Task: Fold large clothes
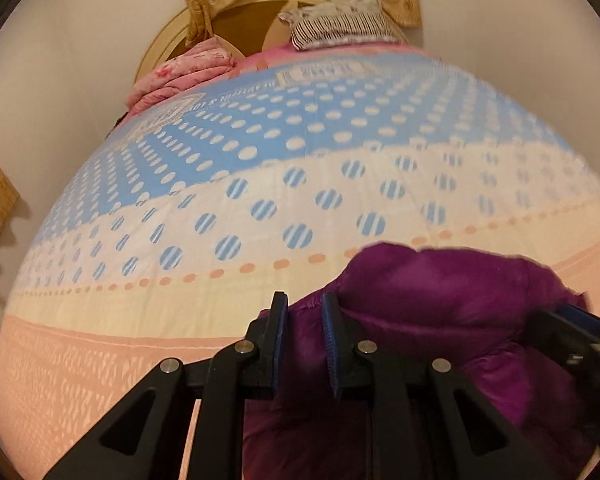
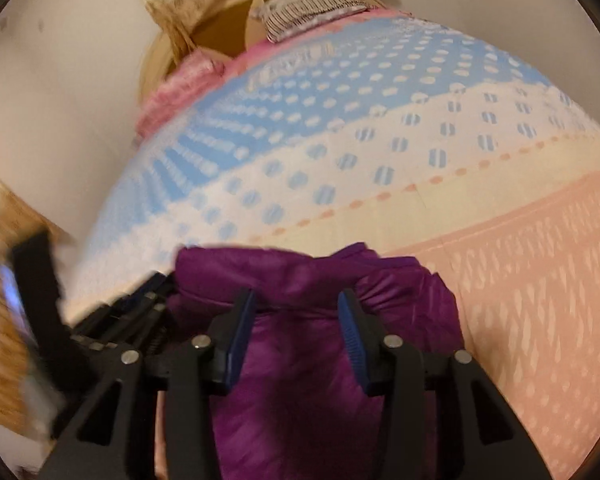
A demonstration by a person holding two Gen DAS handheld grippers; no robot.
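A: Leftmost, the left gripper (image 1: 304,308): jaws nearly closed, a fold of the purple jacket (image 1: 440,300) pinched between the blue pads. Why so narrow?

B: Probably to keep a thin edge of the padded fabric from slipping while it is carried over. The jacket itself lies bunched at the near side of the bed (image 1: 100,360), on the peach band of the bedspread, directly ahead of both tools.

A: Further right, the right gripper (image 2: 296,300)?

B: Jaws stand moderately apart, the purple jacket (image 2: 320,380) lying between and below them. The pads do not appear to press on the cloth, so I judge it released, or not yet gripped, on that side. The picture is blurred, which limits certainty.

A: And open room?

B: Ample. Beyond the jacket the dotted bedspread runs bare towards the headboard (image 1: 172,40), where a striped pillow (image 1: 340,24) and a pink folded quilt (image 1: 180,76) sit well apart from the work. The bed's left edge falls away to a pale wall (image 1: 60,80); a fold laid leftward risks overhanging there, whereas the right side offers broad flat cloth.
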